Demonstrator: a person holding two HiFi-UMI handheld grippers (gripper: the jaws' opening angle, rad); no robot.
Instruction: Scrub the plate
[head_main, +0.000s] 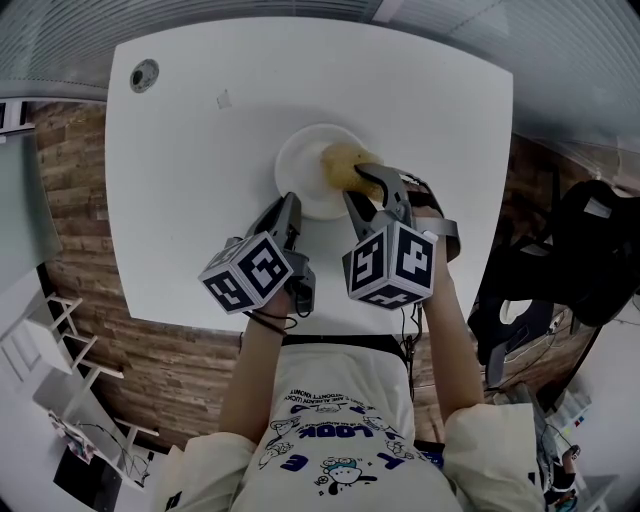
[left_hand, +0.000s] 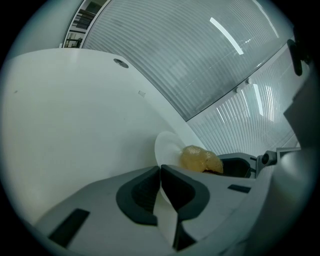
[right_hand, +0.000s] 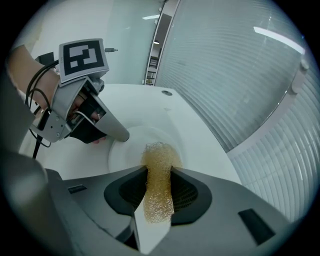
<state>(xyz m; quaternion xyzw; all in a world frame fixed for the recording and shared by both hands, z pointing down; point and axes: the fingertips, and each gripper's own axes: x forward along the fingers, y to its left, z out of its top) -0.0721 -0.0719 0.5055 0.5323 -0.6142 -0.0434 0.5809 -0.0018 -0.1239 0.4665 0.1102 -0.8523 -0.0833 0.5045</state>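
Left tongs (left_hand: 160, 170) tight on plate (left_hand: 167, 147) rim; sponge (right_hand: 158, 187) half-hidden between right tongs (right_hand: 159, 169)

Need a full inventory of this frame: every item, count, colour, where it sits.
table: 1, white, fills the middle of the head view
plate: 1, white, on the table in front of the person
sponge: 1, yellow mesh, over the plate's right part
round fitting: 1, grey, table's far left corner
floor: brown planks, around the table
left gripper: 1, grey, fingers shut on the plate's near rim
right gripper: 1, grey, fingers shut on the sponge
shirt: 1, cream with print, bottom of the head view
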